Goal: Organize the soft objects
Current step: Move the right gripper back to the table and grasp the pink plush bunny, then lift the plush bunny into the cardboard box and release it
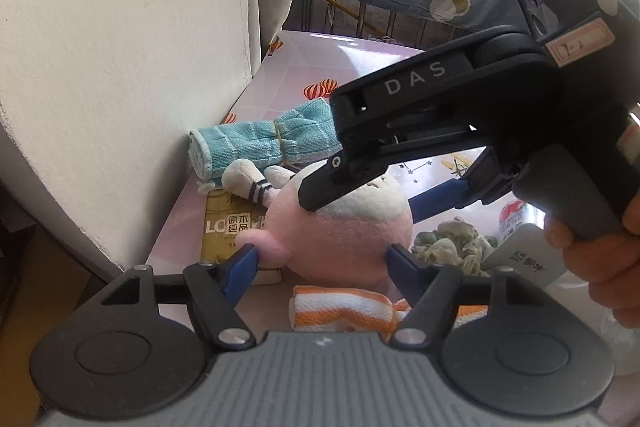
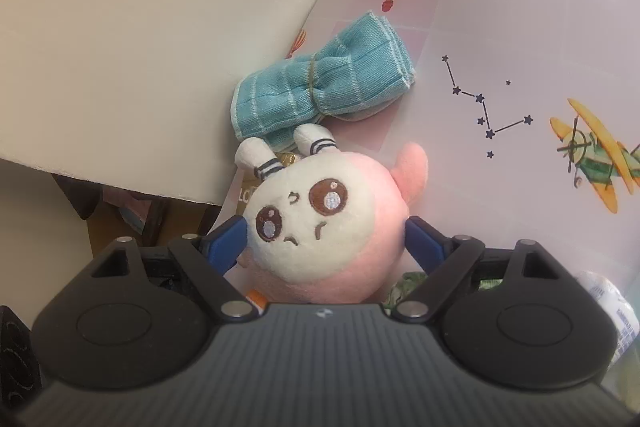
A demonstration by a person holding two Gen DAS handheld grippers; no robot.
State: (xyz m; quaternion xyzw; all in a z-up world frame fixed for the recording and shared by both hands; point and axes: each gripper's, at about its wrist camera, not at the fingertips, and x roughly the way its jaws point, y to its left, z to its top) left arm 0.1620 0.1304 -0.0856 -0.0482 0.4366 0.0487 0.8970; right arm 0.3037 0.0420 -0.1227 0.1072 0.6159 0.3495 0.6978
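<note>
A round pink and white plush toy (image 1: 340, 239) (image 2: 320, 227) lies on the patterned table (image 2: 500, 27), face up, partly on a tissue pack (image 1: 228, 227). My left gripper (image 1: 320, 261) is open, its blue fingertips (image 1: 244, 263) at the toy's near flanks without squeezing it. My right gripper (image 2: 324, 235) comes from the right over the toy, open, its fingers straddling the face. In the left wrist view the right gripper (image 1: 360, 201) covers the toy's top. A rolled blue towel (image 1: 264, 143) (image 2: 320, 91) lies just behind the toy. An orange-striped towel (image 1: 340, 307) lies in front.
A white wall (image 1: 120, 67) (image 2: 140, 47) bounds the table on the left, close to the toy and blue towel. A green crumpled cloth (image 1: 452, 243) and a white packet (image 1: 524, 255) lie at the right. A person's hand (image 1: 592, 259) holds the right gripper.
</note>
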